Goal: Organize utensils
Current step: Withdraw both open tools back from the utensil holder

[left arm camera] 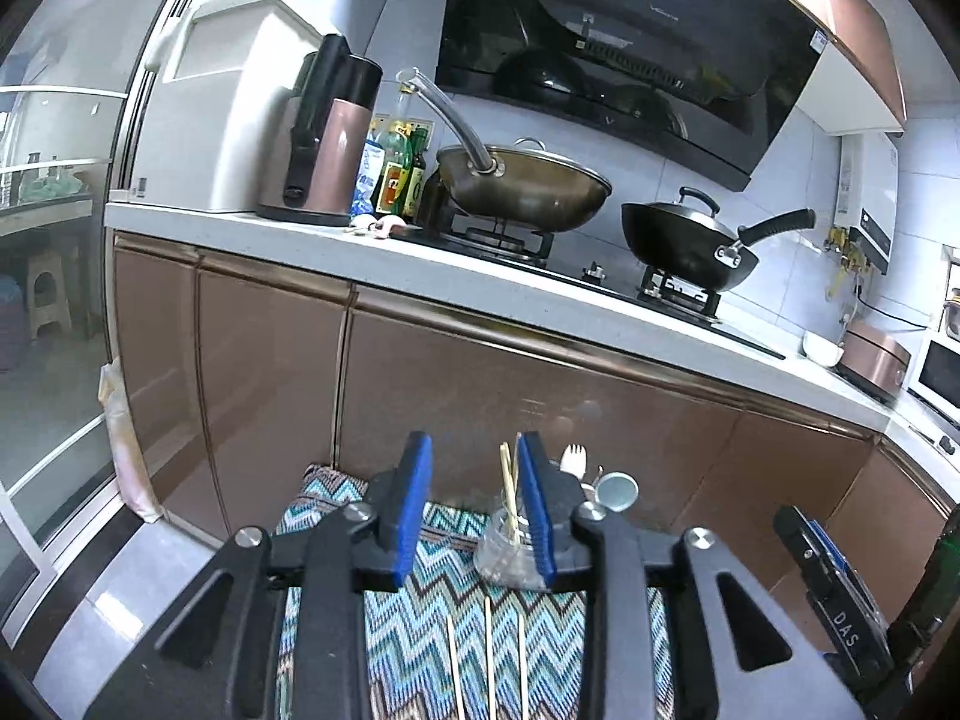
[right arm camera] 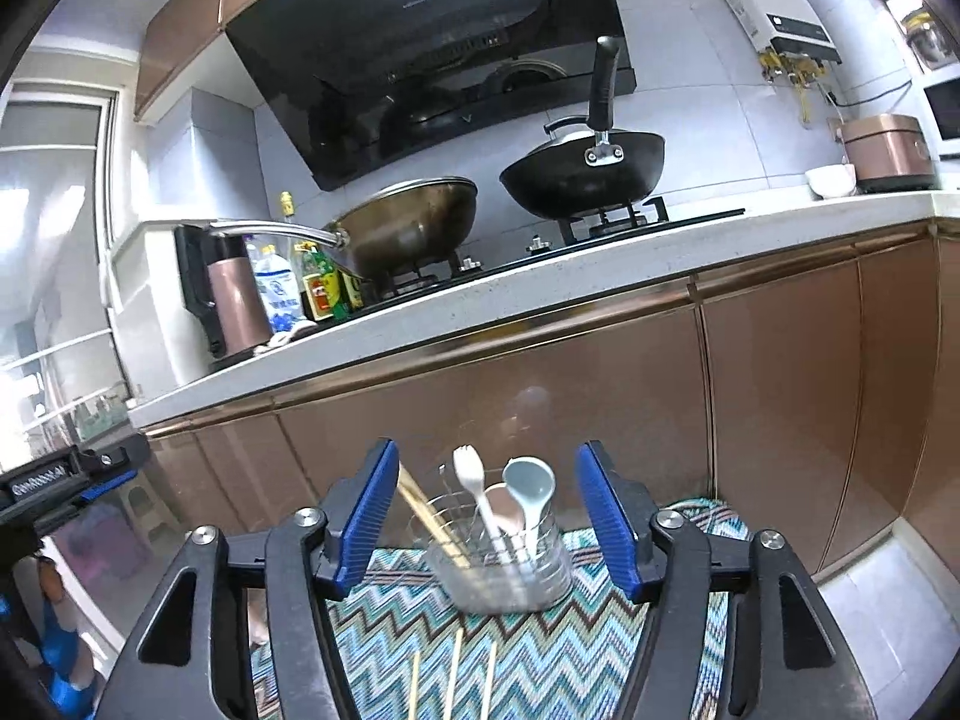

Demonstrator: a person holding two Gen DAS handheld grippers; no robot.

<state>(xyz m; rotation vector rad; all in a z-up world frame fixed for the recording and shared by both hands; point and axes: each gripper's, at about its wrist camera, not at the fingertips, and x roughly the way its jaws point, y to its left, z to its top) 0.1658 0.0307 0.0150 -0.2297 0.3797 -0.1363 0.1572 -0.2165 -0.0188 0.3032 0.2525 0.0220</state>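
Both tongs gaped empty: three loose chopsticks (right arm camera: 453, 675) lay at six o'clock of the right gripper (right arm camera: 486, 516), long axes along its fingers, glass holder (right arm camera: 501, 564) dead ahead, left gripper (left arm camera: 474, 516) offset.

It was a home kitchen. A gas stove (left arm camera: 576, 264) was set into a pale counter (left arm camera: 288, 228), and everything else sat around it: a brass-coloured wok (left arm camera: 522, 186) and a black wok (left arm camera: 684, 240) on its burners, a dark range hood (left arm camera: 630, 48) above it, oil and sauce bottles (left arm camera: 399, 171) and a kettle (left arm camera: 327, 138) to its left, a rice cooker (left arm camera: 873, 360) to its right (beside a white bowl (left arm camera: 821, 349)), glossy brown cabinet doors (left arm camera: 480, 396) below it.
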